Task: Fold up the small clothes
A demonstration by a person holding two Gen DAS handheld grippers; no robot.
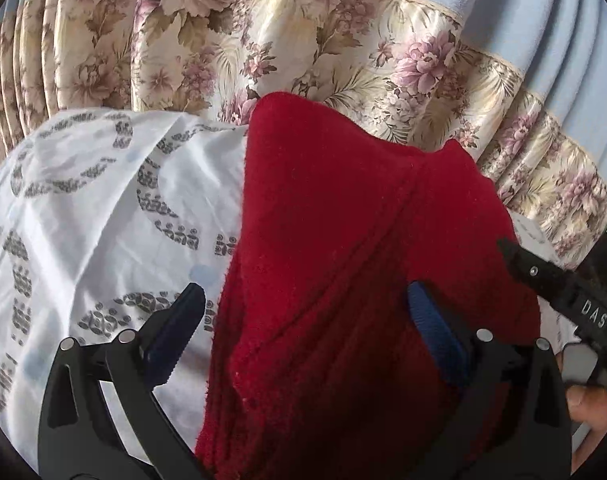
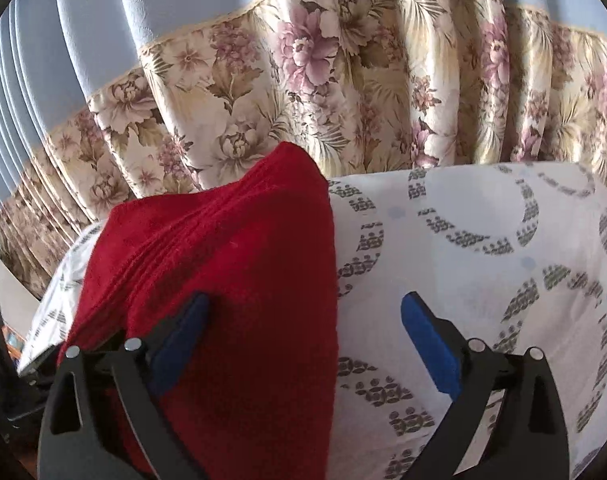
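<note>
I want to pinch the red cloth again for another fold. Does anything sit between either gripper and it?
Nothing visible does. The red cloth lies bare on the white patterned sheet. The left gripper and the right gripper both stand open right at it, each with one finger over the cloth and one over the sheet.

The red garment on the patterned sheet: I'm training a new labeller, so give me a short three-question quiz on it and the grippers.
1. True or false: the left gripper is clamped shut on the red garment.
2. What lies under the garment? A) white patterned sheet B) bare wood C) blue towel
3. Fill in: behind the bed hangs a ____ curtain.

Key: 1 false, its jaws stand wide; 2 A; 3 floral.
</note>
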